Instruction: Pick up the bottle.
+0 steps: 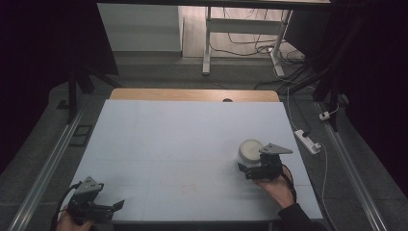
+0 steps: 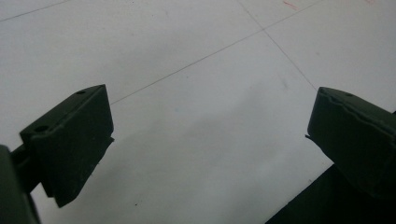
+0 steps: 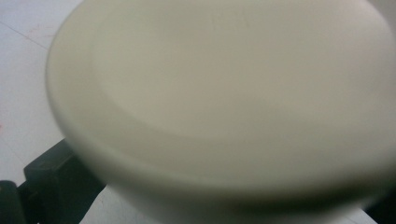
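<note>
A cream round bowl-like container (image 1: 250, 149) stands on the white table (image 1: 183, 134) at the right. In the right gripper view the container (image 3: 224, 93) looms very close and blurred. My right gripper (image 1: 246, 169) sits just in front of it, held by a hand (image 1: 276, 188). Its jaws stand wide apart, low at either side of the container (image 3: 219, 198); whether they touch it I cannot tell. My left gripper (image 1: 117, 206) rests at the table's near left corner. Its jaws are spread wide (image 2: 210, 126) over bare table, with nothing between them.
Faint red marks (image 1: 186, 188) lie on the table near the front middle. The table's front edge (image 2: 299, 205) runs close under the left gripper. Beyond the far wooden edge (image 1: 192, 94) are desk legs, cables and a power strip (image 1: 308, 141) on the floor.
</note>
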A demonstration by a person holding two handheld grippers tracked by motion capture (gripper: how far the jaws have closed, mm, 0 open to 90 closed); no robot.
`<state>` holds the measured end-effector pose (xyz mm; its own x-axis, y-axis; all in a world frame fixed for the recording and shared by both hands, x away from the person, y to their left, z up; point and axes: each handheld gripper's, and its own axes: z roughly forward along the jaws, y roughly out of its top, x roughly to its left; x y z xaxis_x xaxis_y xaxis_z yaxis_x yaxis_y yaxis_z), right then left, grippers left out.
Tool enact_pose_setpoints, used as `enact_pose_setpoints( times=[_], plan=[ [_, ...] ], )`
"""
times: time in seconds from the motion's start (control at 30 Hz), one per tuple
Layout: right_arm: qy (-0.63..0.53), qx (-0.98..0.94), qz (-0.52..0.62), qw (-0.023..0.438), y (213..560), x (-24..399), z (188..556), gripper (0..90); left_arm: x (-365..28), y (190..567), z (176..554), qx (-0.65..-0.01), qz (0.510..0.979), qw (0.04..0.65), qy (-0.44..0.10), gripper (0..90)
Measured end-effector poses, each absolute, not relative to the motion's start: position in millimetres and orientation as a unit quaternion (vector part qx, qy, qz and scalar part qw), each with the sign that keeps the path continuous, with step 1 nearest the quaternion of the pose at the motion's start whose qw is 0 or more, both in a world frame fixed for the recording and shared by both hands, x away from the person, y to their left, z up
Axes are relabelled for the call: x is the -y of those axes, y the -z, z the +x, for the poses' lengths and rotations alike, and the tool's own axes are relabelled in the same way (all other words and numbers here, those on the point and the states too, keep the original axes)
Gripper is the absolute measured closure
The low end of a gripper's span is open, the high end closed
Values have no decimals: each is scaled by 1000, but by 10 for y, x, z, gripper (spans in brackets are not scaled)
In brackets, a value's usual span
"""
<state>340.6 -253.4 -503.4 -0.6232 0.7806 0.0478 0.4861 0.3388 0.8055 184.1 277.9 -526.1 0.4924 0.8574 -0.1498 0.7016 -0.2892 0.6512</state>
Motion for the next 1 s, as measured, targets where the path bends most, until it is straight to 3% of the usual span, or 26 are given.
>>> enact_pose_setpoints(
  times=[0.37,1.0],
  plan=[
    [-410,-800,396,188,5014,2520,3426,50,-2776,5261,1843,-488,797,337,-113,15],
    [-411,-806,381,192,4988,2514,3401,62,-2783,5256,1837,-482,798,342,-113,14]
  ],
)
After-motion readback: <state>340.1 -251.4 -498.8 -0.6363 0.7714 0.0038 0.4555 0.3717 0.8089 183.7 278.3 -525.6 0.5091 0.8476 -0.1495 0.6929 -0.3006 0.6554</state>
